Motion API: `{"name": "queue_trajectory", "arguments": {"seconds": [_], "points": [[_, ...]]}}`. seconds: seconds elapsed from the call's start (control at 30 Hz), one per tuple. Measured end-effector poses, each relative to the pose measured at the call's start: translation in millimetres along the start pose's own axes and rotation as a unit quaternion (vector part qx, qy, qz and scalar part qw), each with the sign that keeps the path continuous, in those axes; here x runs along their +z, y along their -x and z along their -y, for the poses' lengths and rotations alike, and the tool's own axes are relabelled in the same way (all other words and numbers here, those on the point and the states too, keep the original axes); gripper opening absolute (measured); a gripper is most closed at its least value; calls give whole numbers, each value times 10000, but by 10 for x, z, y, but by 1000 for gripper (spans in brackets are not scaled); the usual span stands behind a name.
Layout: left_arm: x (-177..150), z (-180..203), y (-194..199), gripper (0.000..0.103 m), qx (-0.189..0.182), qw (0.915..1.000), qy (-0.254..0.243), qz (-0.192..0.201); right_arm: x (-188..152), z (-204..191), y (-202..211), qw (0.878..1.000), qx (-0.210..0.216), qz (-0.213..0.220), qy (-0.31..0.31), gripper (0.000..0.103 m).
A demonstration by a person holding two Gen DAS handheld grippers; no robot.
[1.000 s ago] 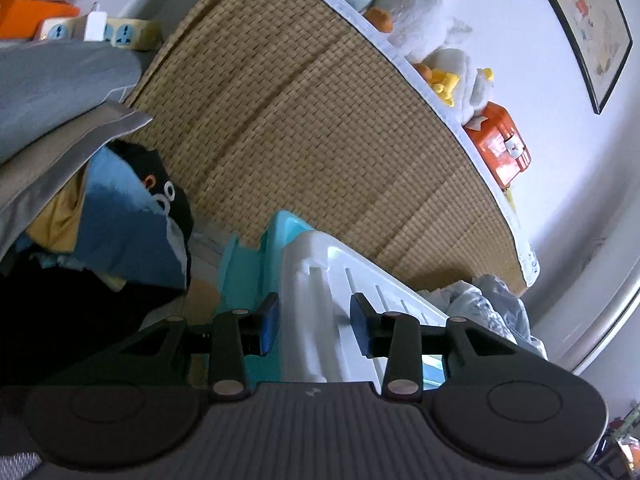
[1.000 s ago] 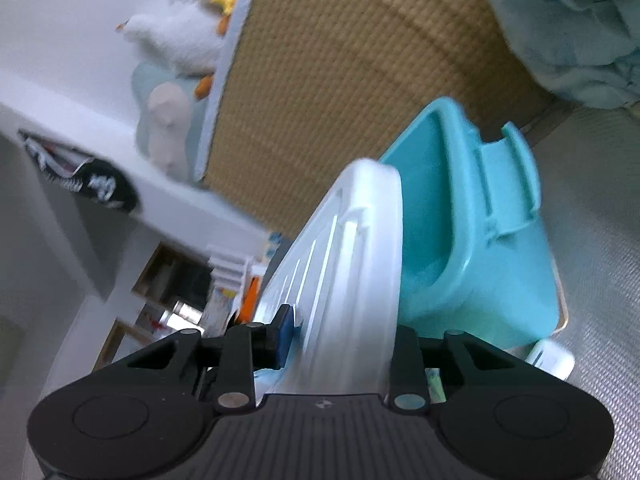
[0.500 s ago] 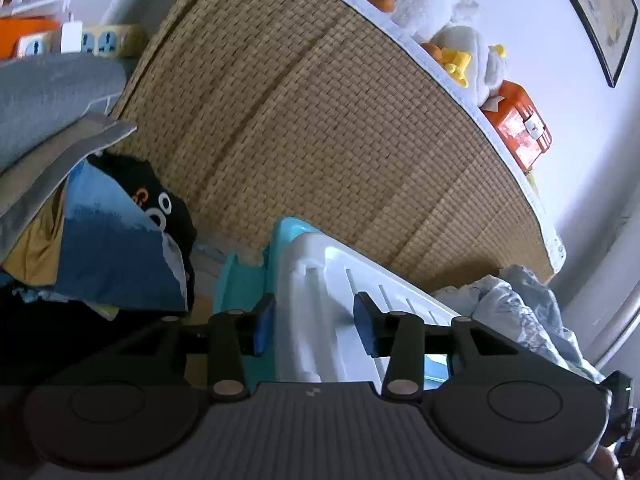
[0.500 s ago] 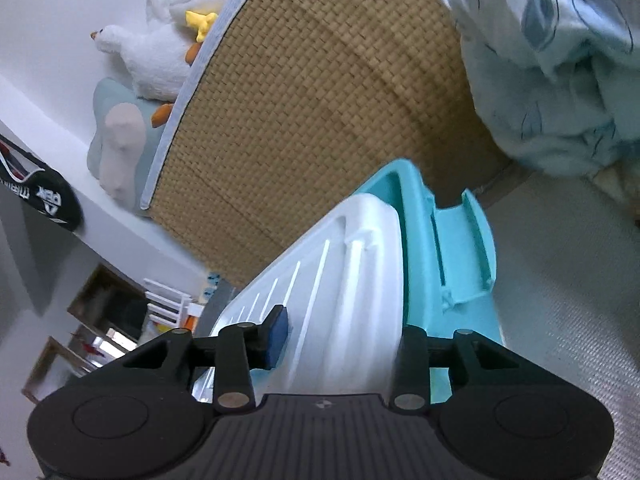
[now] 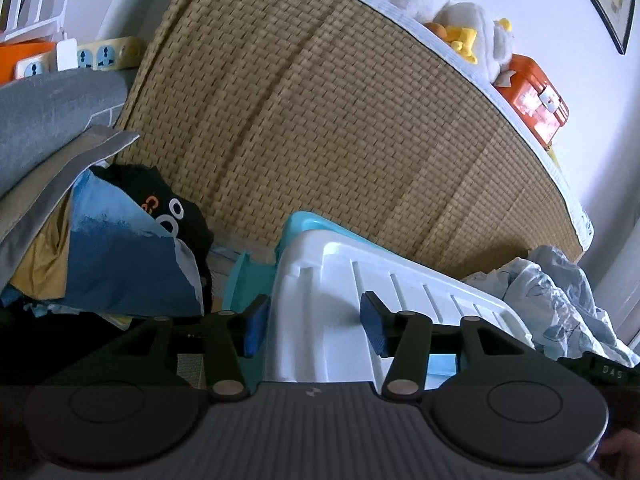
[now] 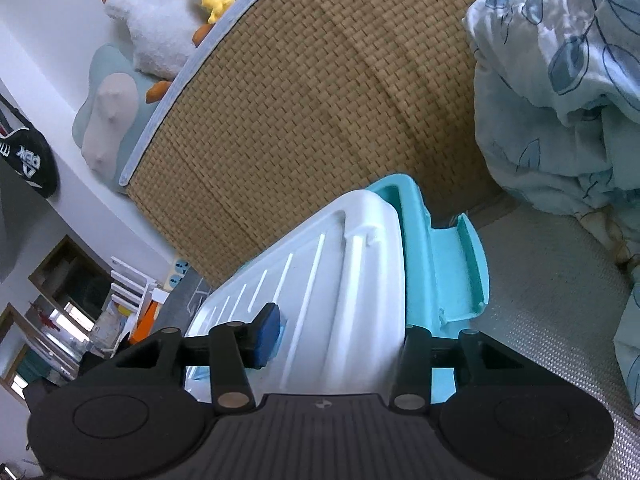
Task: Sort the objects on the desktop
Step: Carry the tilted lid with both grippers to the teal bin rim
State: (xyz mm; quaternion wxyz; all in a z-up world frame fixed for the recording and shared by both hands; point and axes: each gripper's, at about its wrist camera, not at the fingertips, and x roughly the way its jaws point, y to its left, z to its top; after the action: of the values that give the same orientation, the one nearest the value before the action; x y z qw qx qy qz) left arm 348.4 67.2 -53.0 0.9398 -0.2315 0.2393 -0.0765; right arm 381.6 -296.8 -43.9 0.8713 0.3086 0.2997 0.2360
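A teal storage box [image 5: 248, 284] with a white ribbed lid [image 5: 360, 272] on it lies in front of a woven mat. My left gripper [image 5: 310, 330] straddles one end edge of the lid. Its jaws are opening, one blue pad beside the lid's rim and the other above its top, neither pressing. In the right wrist view the lid [image 6: 340, 264] and the box's teal latch flap [image 6: 456, 272] show from the other end. My right gripper [image 6: 340, 340] straddles that end. Its jaws are opening too. The left pad is off the lid and the right pad is hidden behind the rim.
A tan woven mat [image 5: 320, 120] fills the background. Folded clothes [image 5: 100, 248] are piled to the left of the box and crumpled floral bedding [image 6: 560, 100] lies to its right. Plush toys [image 5: 460, 24], an orange case [image 5: 536, 96] and a power strip [image 5: 100, 54] line the far side.
Both grippers' jaws have spread wider around the lid's ends. The right wrist view has rolled, so the lid looks less steep. The left wrist view has shifted and shows more bedding.
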Motion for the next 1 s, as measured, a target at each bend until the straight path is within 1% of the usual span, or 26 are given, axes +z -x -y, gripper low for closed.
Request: {"name": "queue_trajectory", "arguments": {"seconds": [0.07,0.1,0.17,0.23,0.4,0.63,0.77,0.87,0.93,1.0], "points": [[-6,26,-34,55,52,10000,-30,14,-6,14,6,9999,-41,106,-26,49],[-9,35,-53,59,71,10000,-34,9,-6,14,7,9999,-64,144,-1,49],[-23,51,-89,64,68,10000,-59,5,-6,13,8,9999,-56,160,25,50],[-38,79,-109,66,86,9999,-127,55,0,17,8,9999,-41,157,7,50],[-77,144,-133,77,157,9994,-271,156,7,23,-4,9999,13,156,-18,50],[-101,193,-74,83,290,9971,-547,451,10,-7,-22,9999,-32,134,31,50],[-87,176,-68,83,300,9969,-471,552,7,-35,-34,9998,-95,160,105,50],[-71,157,-79,87,250,9975,-360,563,8,-27,-37,9998,-100,178,88,50],[-57,135,-85,87,193,9979,-273,562,23,-8,-31,9999,-77,149,28,50],[-50,131,-88,88,245,9974,-309,598,37,6,-29,9998,-79,157,3,50]]}}
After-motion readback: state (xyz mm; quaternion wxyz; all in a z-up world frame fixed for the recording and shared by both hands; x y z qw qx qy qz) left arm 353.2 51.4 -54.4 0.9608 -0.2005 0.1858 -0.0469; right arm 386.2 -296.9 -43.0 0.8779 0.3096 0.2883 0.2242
